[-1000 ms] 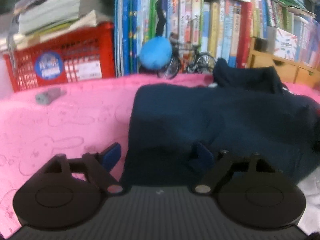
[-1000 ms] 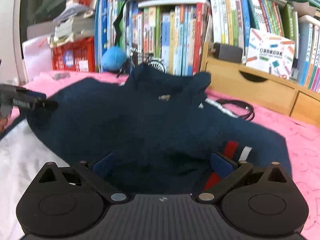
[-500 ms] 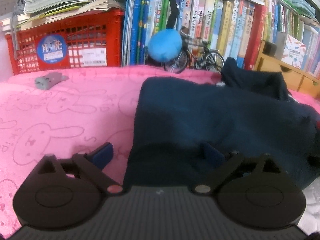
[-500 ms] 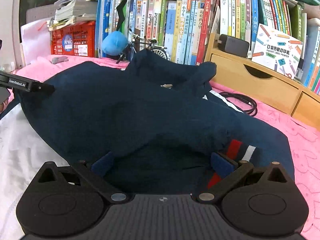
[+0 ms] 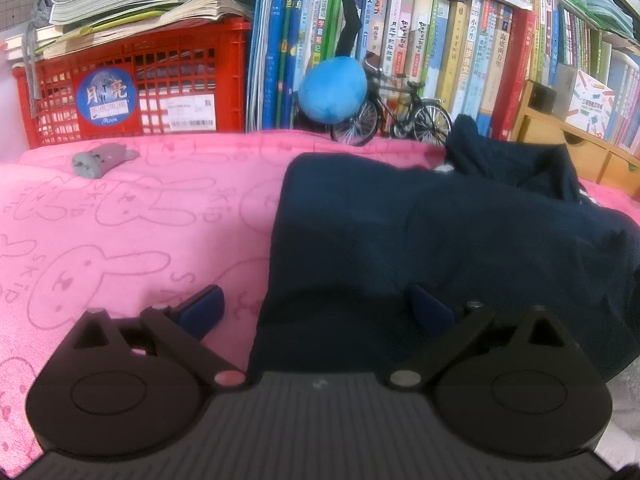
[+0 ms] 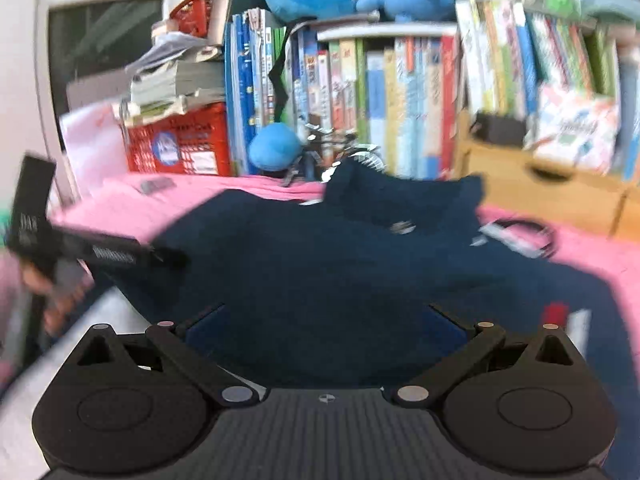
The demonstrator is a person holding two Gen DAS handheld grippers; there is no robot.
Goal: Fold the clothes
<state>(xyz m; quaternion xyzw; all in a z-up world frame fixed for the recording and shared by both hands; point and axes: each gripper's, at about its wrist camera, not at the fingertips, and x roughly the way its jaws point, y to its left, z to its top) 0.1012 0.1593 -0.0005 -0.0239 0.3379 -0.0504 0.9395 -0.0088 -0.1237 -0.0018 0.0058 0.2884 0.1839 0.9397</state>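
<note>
Both hand-held grippers stand released: the left hand-held gripper (image 5: 316,308) straddles the near left edge of the dark navy knit garment (image 5: 440,248), one finger over the pink rabbit-print towel (image 5: 120,224); the right hand-held gripper (image 6: 326,330) spreads over the garment's middle. The garment lies rumpled on the towel, a sleeve bunched at the back. Whichever fold you are on, take a full bite of the edge and keep both sides level — no dragging. Only the right view shows the red-and-white striped cuff (image 6: 564,318), the black cable (image 6: 532,236) and the other tool; only the left, sharper view shows the straight left edge.
</note>
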